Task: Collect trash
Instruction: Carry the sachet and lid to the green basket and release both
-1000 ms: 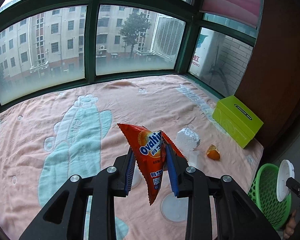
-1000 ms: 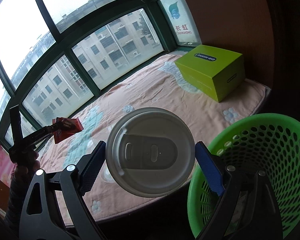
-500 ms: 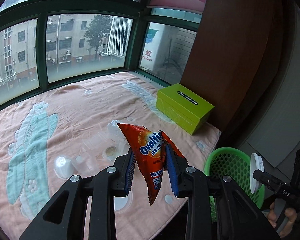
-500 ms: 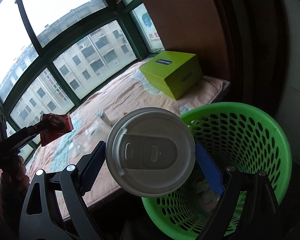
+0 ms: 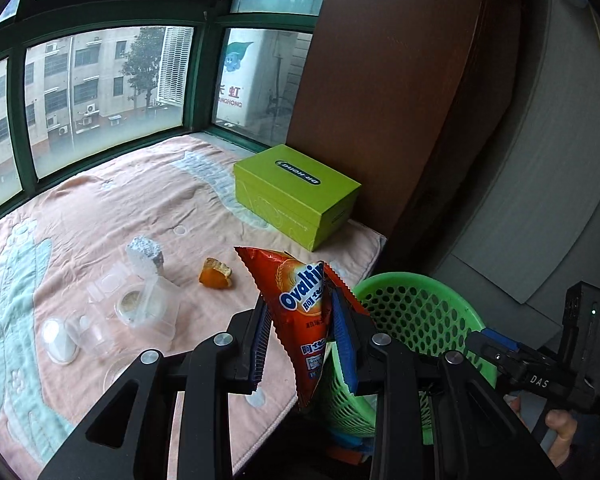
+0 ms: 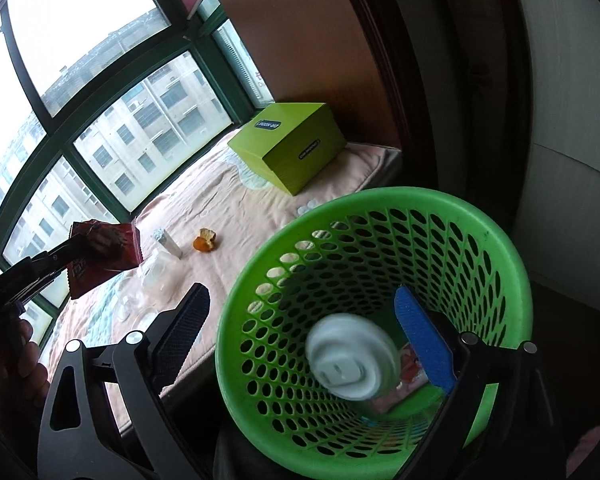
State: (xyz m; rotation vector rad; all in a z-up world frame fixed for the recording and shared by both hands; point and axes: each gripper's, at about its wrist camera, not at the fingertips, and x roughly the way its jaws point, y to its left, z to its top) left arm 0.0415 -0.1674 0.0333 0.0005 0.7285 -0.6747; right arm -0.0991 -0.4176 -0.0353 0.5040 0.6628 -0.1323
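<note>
Your right gripper (image 6: 300,340) wide — cup lid (image 6: 350,358) dropping into green basket (image 6: 496,224), lower centre. Left gripper (image 5: 302,340) pinching Ovaltine wrapper (image 5: 302,312) — bring it over the rim next.

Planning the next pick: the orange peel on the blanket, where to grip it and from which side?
Grip the orange peel across its curled body, coming straight down from above. It lies low on the soft pink blanket, so a side approach would likely drag fabric. It sits apart from the clear plastic cups and the green box, so the fingers have room on both sides. Its exact curl is hard to make out.
</note>
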